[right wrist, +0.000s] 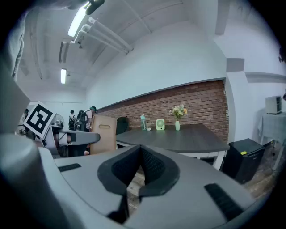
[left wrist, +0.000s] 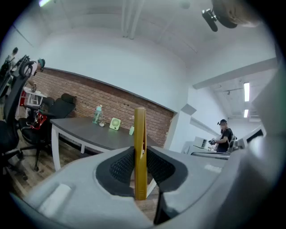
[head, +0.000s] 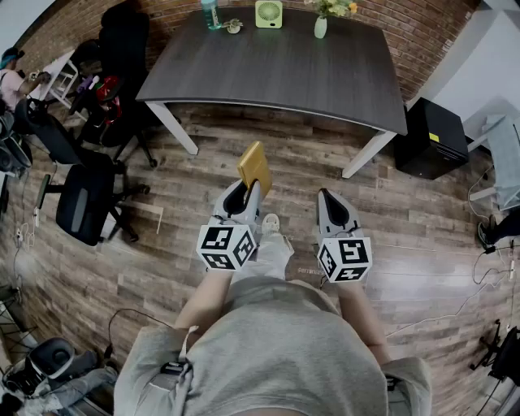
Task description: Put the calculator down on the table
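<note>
closest to the head camera is the person's grey t-shirt [head: 276,349], with both grippers held out ahead of it over the wooden plank floor [head: 187,244]. the left gripper [head: 246,188] pinches a flat, yellow, slab-shaped calculator [head: 254,166] between its ribbed black pads, upright and standing past the fingertips. the right gripper [head: 326,195] has its pads pressed together on nothing.

the calculator is short of the dark grey rectangular table with white legs [head: 276,73], with bare floor between it and the table's near edge. to do this step well, i judge the left gripper should carry it over the table's bare middle, away from the small green fan [head: 269,13], the teal bottle [head: 210,13] and the pale vase of flowers [head: 321,24] along the table's far edge. then it should tip the slab flat, lower it until it rests, and only then spread the pads. letting go while it is upright risks a topple or a drop.

the left gripper view shows the calculator edge-on, a thin yellow strip squeezed between the pads, which the head view cannot confirm. the head view alone shows the floor gap before the table. the right gripper view shows the calculator's broad face and the left gripper's marker cube [right wrist: 39,119] from the side.
</note>
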Demonstrator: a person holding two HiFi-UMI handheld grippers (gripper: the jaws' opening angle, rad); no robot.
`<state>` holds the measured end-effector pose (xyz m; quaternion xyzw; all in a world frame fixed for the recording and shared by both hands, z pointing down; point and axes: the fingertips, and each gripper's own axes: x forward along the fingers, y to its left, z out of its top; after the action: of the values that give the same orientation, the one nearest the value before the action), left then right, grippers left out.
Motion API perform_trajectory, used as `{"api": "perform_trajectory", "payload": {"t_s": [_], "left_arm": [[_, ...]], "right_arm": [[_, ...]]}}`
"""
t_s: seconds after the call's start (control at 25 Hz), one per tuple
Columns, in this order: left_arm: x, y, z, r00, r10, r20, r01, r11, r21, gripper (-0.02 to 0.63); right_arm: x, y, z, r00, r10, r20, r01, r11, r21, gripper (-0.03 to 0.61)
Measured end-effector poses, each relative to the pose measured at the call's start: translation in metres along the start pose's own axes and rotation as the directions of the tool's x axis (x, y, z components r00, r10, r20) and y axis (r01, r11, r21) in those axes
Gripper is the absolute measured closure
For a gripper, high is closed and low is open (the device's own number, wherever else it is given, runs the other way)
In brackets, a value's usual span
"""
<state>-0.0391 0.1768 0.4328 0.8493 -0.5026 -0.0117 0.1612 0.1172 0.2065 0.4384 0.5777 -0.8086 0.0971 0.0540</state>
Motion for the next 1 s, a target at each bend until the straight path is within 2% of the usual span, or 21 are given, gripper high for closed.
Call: {"api": "perform_trajectory", "payload": {"t_s": [0.36,0.76,1.0], "left_arm": [[-0.083,-0.016,0.004,0.999,0.032,0.028,-0.032,0.999,0.017,0.529],[-0.123,-0.016,0.011,0.998,0.031,0.060,-0.032,0.999,0.026,0.529],[-0.132,-0.015,0.011,0.997,0.014,0.070,-0.015,1.000,0.023,0.529]], "right_arm": [[-0.059,0.043,-0.001,0.999,0.023,0.025,-0.023,0.999,-0.024,0.577],[-0.078,0.078,0.001,0.997,0.054,0.045,-0.052,0.997,-0.049,0.577],[-0.083,0.090,-0.004,0.997,0.057,0.051,-0.056,0.998,-0.027,0.575]]}}
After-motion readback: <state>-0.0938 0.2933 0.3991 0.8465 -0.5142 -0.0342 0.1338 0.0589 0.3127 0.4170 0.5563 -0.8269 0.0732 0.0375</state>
